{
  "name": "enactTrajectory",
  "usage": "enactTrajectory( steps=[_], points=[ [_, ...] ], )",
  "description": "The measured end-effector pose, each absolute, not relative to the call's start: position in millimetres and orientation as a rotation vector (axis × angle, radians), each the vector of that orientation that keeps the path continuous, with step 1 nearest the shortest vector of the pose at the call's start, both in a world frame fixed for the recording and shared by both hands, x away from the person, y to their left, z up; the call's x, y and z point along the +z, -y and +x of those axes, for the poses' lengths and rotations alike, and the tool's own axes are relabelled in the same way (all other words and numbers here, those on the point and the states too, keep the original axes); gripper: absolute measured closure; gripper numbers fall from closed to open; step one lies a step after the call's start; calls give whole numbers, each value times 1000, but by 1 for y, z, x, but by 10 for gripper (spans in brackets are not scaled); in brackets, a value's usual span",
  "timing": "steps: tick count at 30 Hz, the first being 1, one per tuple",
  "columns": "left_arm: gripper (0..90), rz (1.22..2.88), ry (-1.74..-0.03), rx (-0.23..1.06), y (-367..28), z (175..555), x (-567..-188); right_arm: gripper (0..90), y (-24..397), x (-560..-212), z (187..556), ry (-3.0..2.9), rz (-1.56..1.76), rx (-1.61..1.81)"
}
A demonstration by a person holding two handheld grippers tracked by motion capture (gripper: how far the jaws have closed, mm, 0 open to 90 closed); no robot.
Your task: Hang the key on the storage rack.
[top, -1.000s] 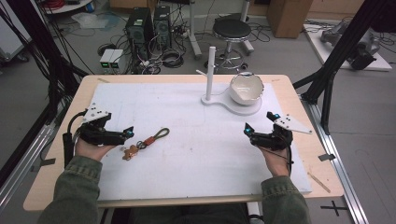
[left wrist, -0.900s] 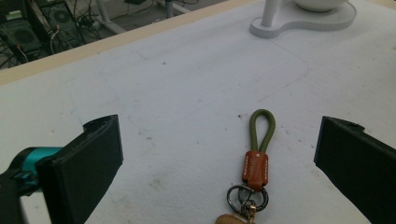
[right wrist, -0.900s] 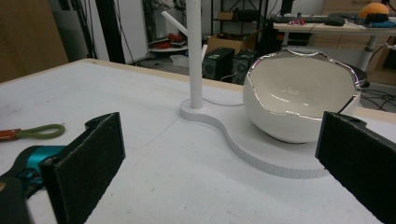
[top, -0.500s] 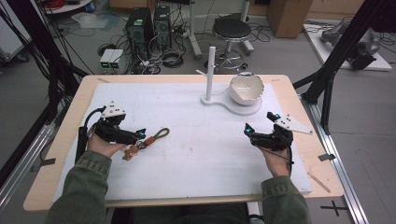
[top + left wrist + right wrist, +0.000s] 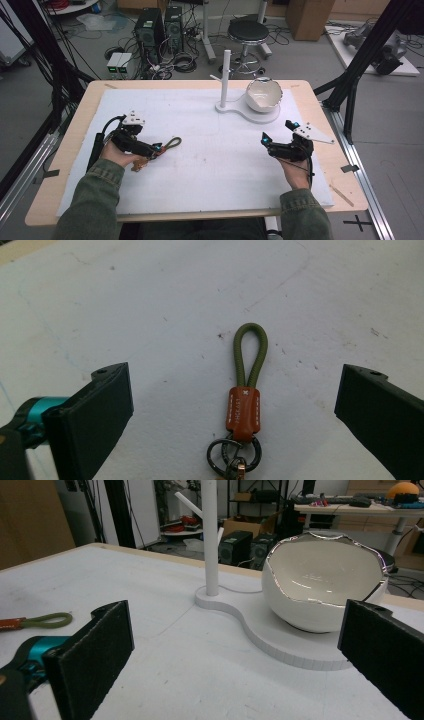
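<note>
Green-looped keychain (image 5: 246, 390) lies on the white mat between my left gripper's (image 5: 235, 410) wide-spread jaws, so I would centre on its leather tab before closing; right gripper (image 5: 235, 650) gapes idle.

A white bowl (image 5: 263, 94) sits on a white stand base (image 5: 248, 114) beside its upright post (image 5: 225, 75) on the white-covered table (image 5: 320, 105); beyond, a black stool (image 5: 249, 31), computer towers (image 5: 160, 25) and cables crowd the floor.
</note>
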State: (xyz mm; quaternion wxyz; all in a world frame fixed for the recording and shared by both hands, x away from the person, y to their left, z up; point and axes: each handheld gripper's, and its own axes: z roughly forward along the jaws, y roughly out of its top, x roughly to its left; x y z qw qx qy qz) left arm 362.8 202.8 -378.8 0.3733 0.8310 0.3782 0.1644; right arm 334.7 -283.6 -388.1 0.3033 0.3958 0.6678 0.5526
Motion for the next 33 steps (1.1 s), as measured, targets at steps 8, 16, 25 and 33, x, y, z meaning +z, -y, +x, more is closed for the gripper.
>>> enactTrajectory(
  steps=[8, 16, 25, 33],
  points=[
    [27, 2184, -976, 386, -198, 370, -388, 5, 284, -388, 335, -1773, 1050, 1464],
    [27, 2264, -987, 353, -191, 375, -399, 5, 284, -390, 335, -1777, 1050, 1463],
    [144, 2308, -990, 353, -187, 376, -406, 5, 285, -390, 335, -1780, 1048, 1461],
    [258, 2348, -989, 360, -185, 377, -410, 4, 285, -390, 334, -1778, 1057, 1464]
  ],
)
